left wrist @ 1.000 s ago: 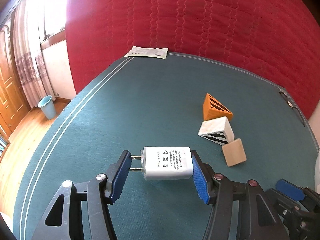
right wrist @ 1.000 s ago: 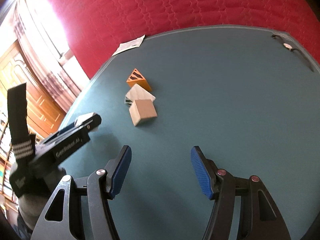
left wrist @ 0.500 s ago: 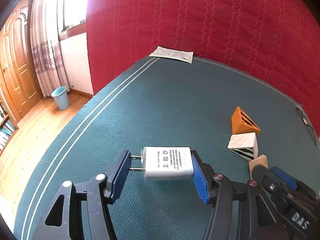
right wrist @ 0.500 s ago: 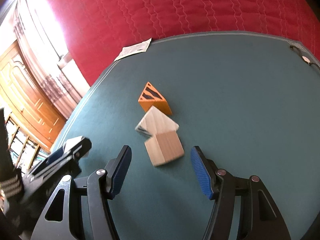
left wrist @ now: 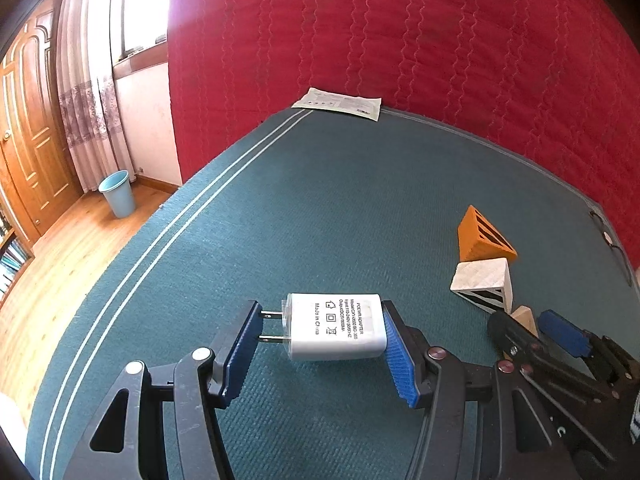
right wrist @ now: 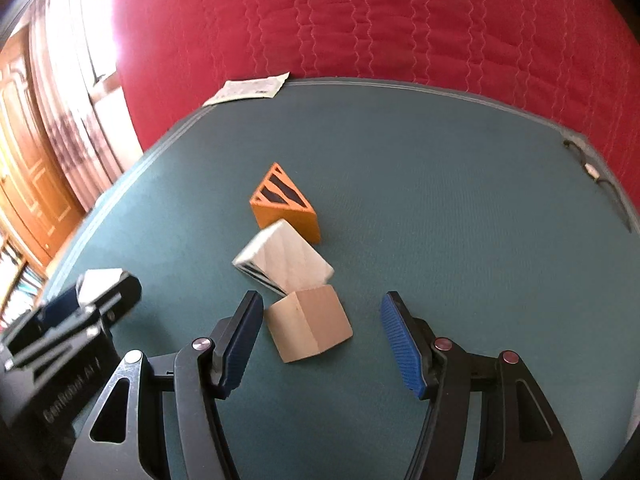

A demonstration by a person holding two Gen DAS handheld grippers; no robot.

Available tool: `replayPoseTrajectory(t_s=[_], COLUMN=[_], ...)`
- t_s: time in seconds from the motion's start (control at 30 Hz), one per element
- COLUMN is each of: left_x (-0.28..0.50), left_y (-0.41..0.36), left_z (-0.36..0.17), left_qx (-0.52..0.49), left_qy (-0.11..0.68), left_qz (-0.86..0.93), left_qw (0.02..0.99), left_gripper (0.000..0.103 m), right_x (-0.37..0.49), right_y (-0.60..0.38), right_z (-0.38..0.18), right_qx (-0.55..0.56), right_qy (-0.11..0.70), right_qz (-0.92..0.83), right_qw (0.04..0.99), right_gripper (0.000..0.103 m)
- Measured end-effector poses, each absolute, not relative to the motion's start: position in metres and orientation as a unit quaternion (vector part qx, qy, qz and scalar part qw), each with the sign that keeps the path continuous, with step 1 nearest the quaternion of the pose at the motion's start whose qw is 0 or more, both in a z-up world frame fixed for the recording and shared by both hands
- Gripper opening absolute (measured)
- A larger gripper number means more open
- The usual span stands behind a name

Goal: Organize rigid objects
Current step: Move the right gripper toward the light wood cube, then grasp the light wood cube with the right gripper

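Left wrist view hides most of the plain wooden block behind the right gripper. Three blocks sit close together on the green table: orange, white and plain. Left gripper is clamped on one white charger. Right gripper's jaws stand apart, either side of the plain block, not touching. One paper lies far back.

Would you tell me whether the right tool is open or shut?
Open: the right tool has the plain wooden block between its pads, untouched.
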State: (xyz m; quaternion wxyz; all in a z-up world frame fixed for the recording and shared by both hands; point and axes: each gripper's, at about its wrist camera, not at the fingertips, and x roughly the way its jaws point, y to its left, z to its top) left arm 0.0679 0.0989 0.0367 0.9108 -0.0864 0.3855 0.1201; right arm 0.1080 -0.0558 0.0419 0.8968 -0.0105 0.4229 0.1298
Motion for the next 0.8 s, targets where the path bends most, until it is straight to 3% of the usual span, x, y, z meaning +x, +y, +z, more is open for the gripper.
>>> replayPoseTrajectory(t_s=[0.47,0.8], left_x=[0.064,0.063], left_y=[0.078,0.080], left_z=[0.037,0.037], left_qx=[-0.075,-0.080], left_qy=[0.392,0.388], left_qz=[0.084,0.088], left_qw=[0.913,0.914], left_gripper=[0.062,0.062], right_x=[0.085,0.078], right_y=[-0.123,-0.105], right_z=[0.042,0.045], right_qx=[0.020,0.055], right_qy=[0.423,0.425], right_qz=[0.099,0.145], right_qw=[0.901,0.892], right_gripper=[0.063,0.063])
